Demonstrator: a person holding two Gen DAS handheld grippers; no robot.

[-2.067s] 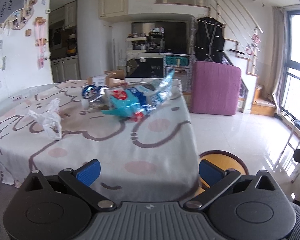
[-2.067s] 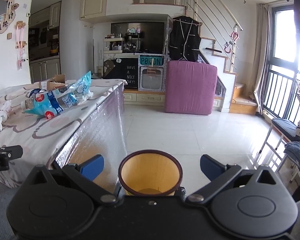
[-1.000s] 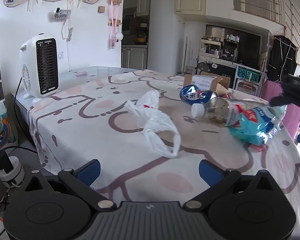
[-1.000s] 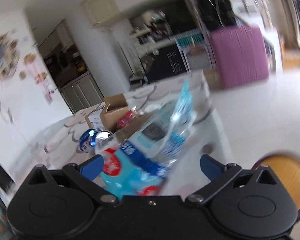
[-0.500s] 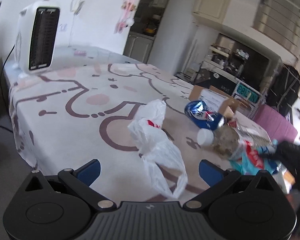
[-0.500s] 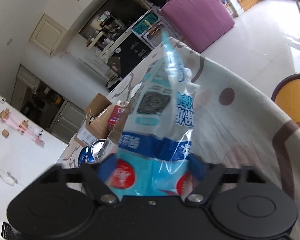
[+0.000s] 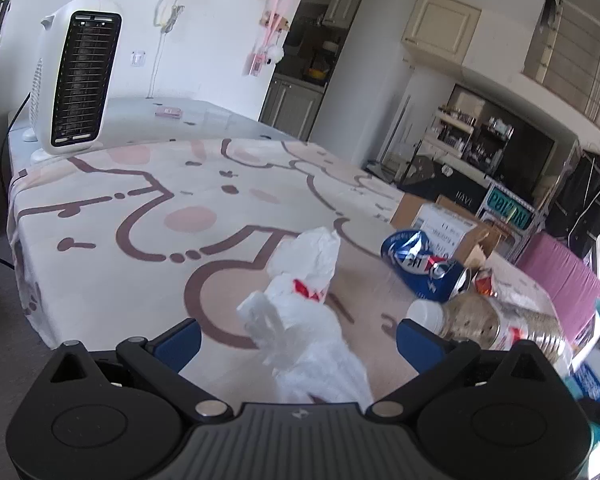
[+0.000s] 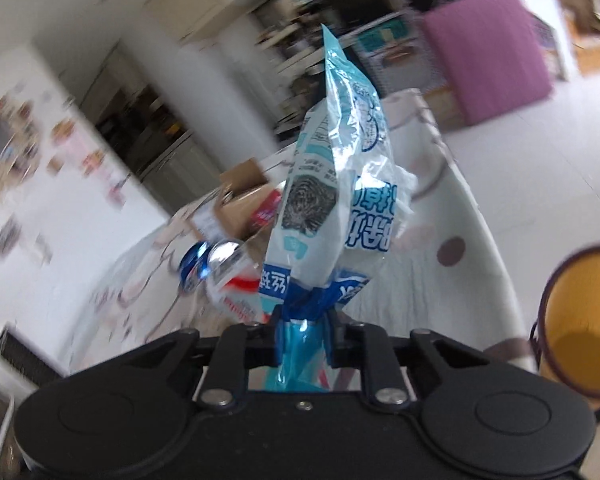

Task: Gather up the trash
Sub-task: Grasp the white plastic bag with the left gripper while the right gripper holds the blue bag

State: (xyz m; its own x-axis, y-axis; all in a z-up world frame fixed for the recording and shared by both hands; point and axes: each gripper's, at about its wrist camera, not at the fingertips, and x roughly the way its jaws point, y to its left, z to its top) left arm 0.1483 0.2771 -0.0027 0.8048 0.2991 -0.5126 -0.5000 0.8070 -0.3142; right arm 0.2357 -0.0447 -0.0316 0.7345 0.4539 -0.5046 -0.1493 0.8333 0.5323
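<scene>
Tablecloth (image 7: 148, 248) clutter: bag (image 7: 312, 320), can (image 7: 420, 268), bottle (image 7: 500, 324)

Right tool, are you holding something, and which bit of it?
Yes. The right tool has just closed on the blue and white plastic wrapper, pinching its bunched lower end. The left tool is open and holds nothing.

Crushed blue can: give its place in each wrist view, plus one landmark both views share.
Left wrist view: the crushed blue can lies right of centre on the table, just in front of the cardboard box.
Right wrist view: blurred, left of centre, behind the held blue and white wrapper.
Shared landmark: the cardboard box.
</scene>
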